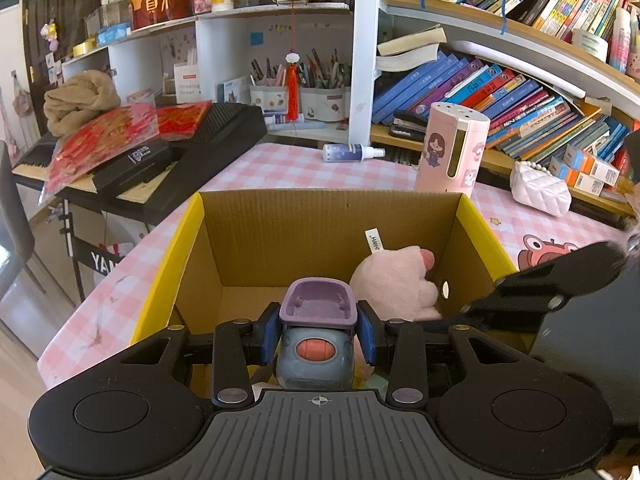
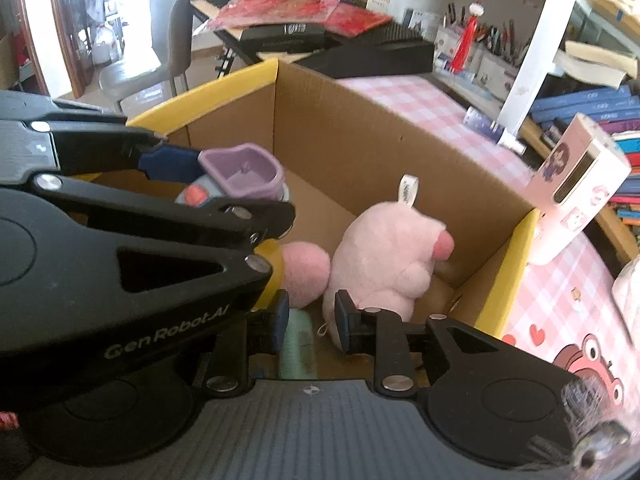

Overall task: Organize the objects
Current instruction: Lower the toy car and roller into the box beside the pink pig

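A cardboard box (image 1: 320, 232) with yellow outer sides stands open on the pink checked table. My left gripper (image 1: 318, 332) is shut on a grey toy car (image 1: 316, 348) with a purple top and holds it above the box's near side; the right wrist view shows the same toy car (image 2: 244, 172) from the side. A pink plush toy (image 2: 384, 256) lies on the box floor at the right. My right gripper (image 2: 310, 320) reaches down into the box, open, its pads a little apart over a mint-green object (image 2: 298, 344) and just left of the plush.
Behind the box stand a pink cylindrical container (image 1: 452, 148), a lying spray bottle (image 1: 352, 153) and a white quilted purse (image 1: 540, 192). A black keyboard (image 1: 160, 168) piled with red packets is at the left. Shelves of books (image 1: 500, 96) fill the right.
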`<state>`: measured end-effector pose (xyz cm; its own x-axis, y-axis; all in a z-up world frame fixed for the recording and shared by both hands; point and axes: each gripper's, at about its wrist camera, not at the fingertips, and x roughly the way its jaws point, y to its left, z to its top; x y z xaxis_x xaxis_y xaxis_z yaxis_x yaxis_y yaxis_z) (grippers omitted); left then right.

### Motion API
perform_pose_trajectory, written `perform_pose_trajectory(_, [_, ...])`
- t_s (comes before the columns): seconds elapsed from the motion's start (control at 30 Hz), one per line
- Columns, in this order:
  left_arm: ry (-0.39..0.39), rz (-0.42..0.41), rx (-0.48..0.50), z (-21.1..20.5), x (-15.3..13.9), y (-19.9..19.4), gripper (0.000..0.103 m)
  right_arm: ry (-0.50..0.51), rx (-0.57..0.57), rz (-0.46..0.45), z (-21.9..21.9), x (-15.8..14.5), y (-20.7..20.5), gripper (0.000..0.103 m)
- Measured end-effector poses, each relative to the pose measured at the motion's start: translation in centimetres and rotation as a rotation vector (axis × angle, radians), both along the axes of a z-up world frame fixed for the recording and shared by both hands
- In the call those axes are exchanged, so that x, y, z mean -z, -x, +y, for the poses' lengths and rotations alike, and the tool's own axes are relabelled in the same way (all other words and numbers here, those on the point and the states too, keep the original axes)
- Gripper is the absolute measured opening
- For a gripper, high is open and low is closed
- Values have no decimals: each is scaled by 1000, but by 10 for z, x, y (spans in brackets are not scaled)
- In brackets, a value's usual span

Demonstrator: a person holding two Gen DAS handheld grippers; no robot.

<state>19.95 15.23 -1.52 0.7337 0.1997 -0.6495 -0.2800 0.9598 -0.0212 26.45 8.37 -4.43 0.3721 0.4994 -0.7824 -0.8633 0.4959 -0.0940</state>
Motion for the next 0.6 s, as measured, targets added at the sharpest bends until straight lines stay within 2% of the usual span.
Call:
perform_pose_trajectory(0.33, [1, -16, 13, -4, -4, 0, 37, -50, 102, -125, -27, -20, -1, 27])
perform_pose_trajectory(0.4, [2, -18, 23, -6, -4, 0, 37, -51, 125, -152, -31, -21, 0, 29])
perform_pose_trajectory(0.47, [1, -17, 30, -8, -4, -1, 37, -54, 158, -187, -37, -22, 2, 37])
perform_pose_trajectory(0.6, [2, -4, 31, -9, -2, -2, 37, -74, 165, -226, -43, -24, 13, 37])
